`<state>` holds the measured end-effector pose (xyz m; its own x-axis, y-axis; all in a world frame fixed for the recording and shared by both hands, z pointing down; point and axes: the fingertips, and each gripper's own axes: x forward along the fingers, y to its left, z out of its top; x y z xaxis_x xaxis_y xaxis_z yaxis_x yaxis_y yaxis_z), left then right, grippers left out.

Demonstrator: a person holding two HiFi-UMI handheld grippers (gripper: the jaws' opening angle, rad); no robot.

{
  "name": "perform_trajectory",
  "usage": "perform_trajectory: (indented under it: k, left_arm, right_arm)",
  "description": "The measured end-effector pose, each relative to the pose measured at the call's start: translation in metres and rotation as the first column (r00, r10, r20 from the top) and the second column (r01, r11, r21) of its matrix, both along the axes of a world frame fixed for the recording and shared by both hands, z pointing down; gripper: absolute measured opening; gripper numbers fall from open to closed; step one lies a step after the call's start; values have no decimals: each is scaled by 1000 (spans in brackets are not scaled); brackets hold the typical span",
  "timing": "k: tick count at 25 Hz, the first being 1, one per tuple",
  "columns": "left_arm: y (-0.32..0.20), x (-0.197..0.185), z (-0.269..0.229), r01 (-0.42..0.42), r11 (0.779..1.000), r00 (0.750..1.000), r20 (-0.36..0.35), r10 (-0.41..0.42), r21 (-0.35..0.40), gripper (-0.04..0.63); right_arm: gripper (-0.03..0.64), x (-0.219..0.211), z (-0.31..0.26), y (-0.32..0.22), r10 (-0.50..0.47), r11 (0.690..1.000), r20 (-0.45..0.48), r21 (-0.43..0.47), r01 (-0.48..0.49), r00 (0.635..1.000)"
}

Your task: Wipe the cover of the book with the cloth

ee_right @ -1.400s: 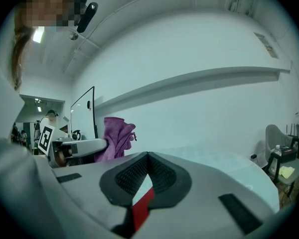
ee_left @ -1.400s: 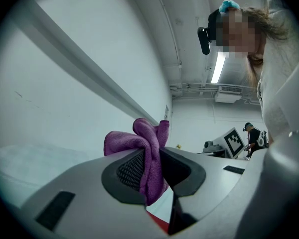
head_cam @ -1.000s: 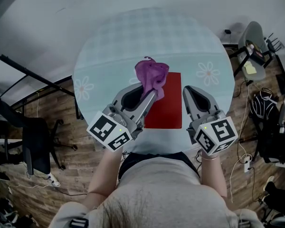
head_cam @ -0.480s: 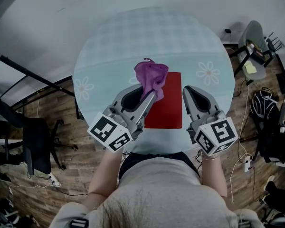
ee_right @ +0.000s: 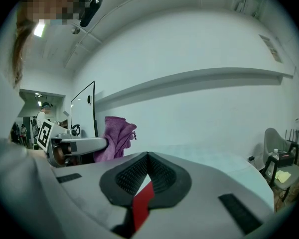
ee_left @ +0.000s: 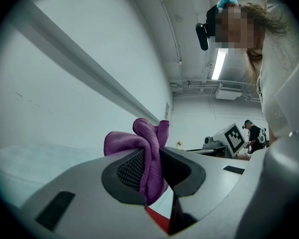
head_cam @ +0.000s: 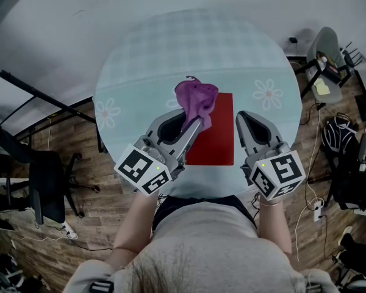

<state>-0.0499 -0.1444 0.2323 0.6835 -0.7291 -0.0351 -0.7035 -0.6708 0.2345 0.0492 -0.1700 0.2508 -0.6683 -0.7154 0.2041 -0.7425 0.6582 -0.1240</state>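
gripping: left gripper (head_cam: 198,122) clamped on purple cloth (head_cam: 196,97), over left edge of red book (head_cam: 218,140)
right gripper (head_cam: 241,116): clenched, empty, beside book's right edge
around: round table (head_cam: 171,47); grey chair (head_cam: 326,54)

Round pale table (head_cam: 171,54) on wood floor (head_cam: 91,200); dark chair (head_cam: 46,176), perhaps office-type, left.

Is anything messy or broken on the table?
Nothing stands out. The red book lies flat on the table, and the purple cloth is just bunched in the left tongs. The right tongs are shut and empty.
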Motion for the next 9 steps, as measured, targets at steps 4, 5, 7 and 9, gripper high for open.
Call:
perform_trajectory:
  k: [4,5,7,9]
  left_arm:
    - [0,0,2,-4,1000,1000,-1,4,-3,100]
    - [0,0,2,-4,1000,1000,-1,4,-3,100]
    - [0,-1,2,-2,1000,1000,-4,2,-3,100]
    - [-1,-2,1,0,1000,1000,-8,0,-5,100]
  right_arm:
    - [21,0,3,-1,1,1000,1,-4,-1,1000]
    - [21,0,3,-1,0,1000,2,-3,0,1000]
    - [21,-1,3,-1,-1,1000,1,-3,1,1000]
    - [21,-2,3,-2,-2,1000,0,-3,2,1000]
